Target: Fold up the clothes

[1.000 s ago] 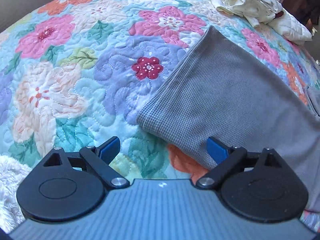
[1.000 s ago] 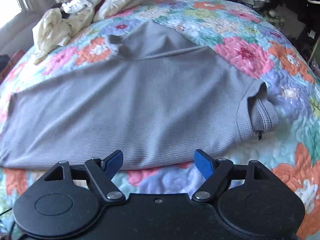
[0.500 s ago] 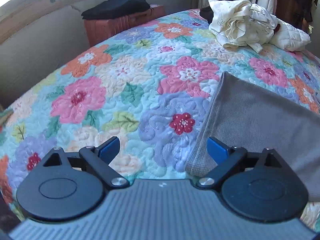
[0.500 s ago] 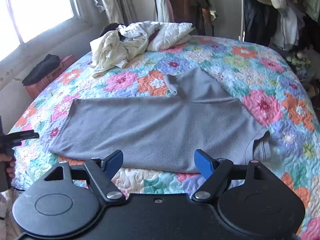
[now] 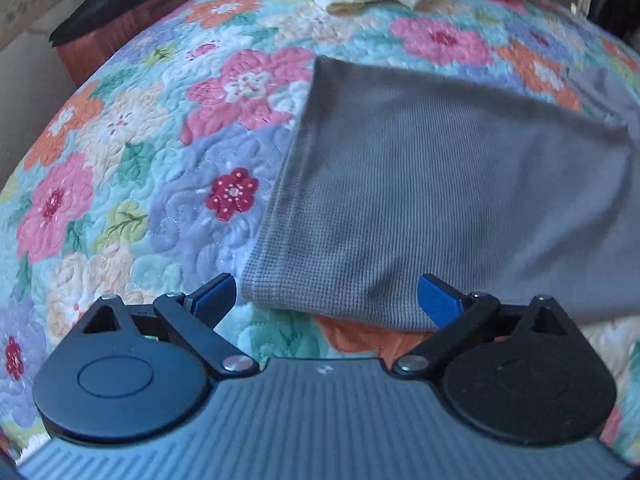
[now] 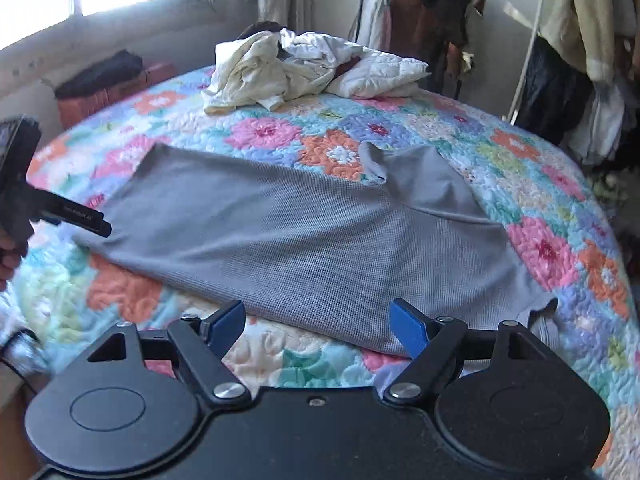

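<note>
A grey waffle-knit garment (image 6: 300, 240) lies spread flat across the flowered quilt (image 6: 264, 132), one sleeve (image 6: 424, 176) pointing toward the far side. In the left wrist view the garment's (image 5: 420, 200) near hem corner sits just ahead of my left gripper (image 5: 326, 296), which is open and holds nothing. That left gripper (image 6: 80, 218), held by a hand (image 6: 8, 256), also shows at the garment's left end. My right gripper (image 6: 318, 322) is open and empty just above the garment's near long edge, and its right finger (image 6: 408, 326) overlaps the cloth.
A pile of cream and white clothes (image 6: 304, 68) lies at the far end of the bed. A red-brown box with a black item (image 6: 108, 84) stands by the window wall. A rack of hanging clothes (image 6: 580, 60) is at the right.
Both grippers first drew back from the garment. The left one has now come in again on the hem corner, and the right one has dropped closer to the near edge. Both stayed open.
</note>
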A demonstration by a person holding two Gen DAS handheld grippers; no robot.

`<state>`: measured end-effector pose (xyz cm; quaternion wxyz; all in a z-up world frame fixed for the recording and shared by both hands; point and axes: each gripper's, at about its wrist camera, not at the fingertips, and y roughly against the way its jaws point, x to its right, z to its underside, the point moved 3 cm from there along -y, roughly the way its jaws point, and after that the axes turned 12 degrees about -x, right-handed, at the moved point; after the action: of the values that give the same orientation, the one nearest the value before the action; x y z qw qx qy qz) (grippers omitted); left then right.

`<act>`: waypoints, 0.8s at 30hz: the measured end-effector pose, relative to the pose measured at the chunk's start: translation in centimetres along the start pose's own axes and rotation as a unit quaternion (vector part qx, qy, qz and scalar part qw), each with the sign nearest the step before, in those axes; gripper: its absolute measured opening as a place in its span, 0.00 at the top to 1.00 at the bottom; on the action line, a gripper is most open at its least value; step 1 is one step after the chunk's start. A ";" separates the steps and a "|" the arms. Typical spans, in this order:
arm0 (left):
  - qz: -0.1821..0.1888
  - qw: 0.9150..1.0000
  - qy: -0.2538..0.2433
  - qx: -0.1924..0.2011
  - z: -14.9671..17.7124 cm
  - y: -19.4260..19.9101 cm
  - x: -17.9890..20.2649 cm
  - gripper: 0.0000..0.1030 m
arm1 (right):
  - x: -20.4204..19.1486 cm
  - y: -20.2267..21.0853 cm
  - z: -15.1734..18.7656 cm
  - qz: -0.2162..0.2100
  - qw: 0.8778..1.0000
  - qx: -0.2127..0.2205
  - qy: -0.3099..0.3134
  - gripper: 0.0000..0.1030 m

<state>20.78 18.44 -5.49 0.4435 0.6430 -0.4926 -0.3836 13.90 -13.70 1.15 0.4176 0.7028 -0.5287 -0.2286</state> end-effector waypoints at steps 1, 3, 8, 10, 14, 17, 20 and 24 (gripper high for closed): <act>-0.006 1.000 -0.012 -0.004 0.1 -0.5 0.8 0.06 | -1.2 -0.9 0.1 0.003 1.000 0.009 0.024 0.20; 0.002 1.000 -0.016 -0.007 0.4 -1.0 1.6 0.06 | -3.2 -2.8 0.2 0.003 0.997 0.021 0.068 0.20; 0.133 0.985 0.103 -0.022 1.3 -1.5 -0.3 0.06 | -4.5 -6.0 -0.7 -0.003 0.992 0.051 0.116 0.20; 0.193 0.965 0.174 -0.037 1.6 -2.2 -1.3 0.06 | -3.8 -7.0 -1.3 -0.029 0.994 0.050 0.094 0.20; 0.194 0.955 0.221 -0.028 1.5 -3.0 -1.5 0.05 | -3.2 -7.8 -1.3 -0.044 0.995 0.045 0.071 0.20; 0.157 0.962 0.220 -0.029 1.2 -3.9 -0.9 0.04 | -2.8 -8.3 -1.1 -0.048 0.996 0.040 0.058 0.19; 0.146 0.961 0.236 -0.008 0.8 -4.1 -0.9 0.03 | -2.5 -8.7 -0.9 -0.052 0.997 0.036 0.045 0.19; 0.147 0.971 0.181 0.045 -0.1 -3.4 -0.4 0.80 | -2.1 -9.3 -0.6 -0.058 0.998 0.029 0.027 0.19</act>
<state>21.79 19.25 -8.68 0.5474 0.6415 -0.5104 -0.1686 18.79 -10.72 -6.44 0.3970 0.7500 -0.4822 -0.2177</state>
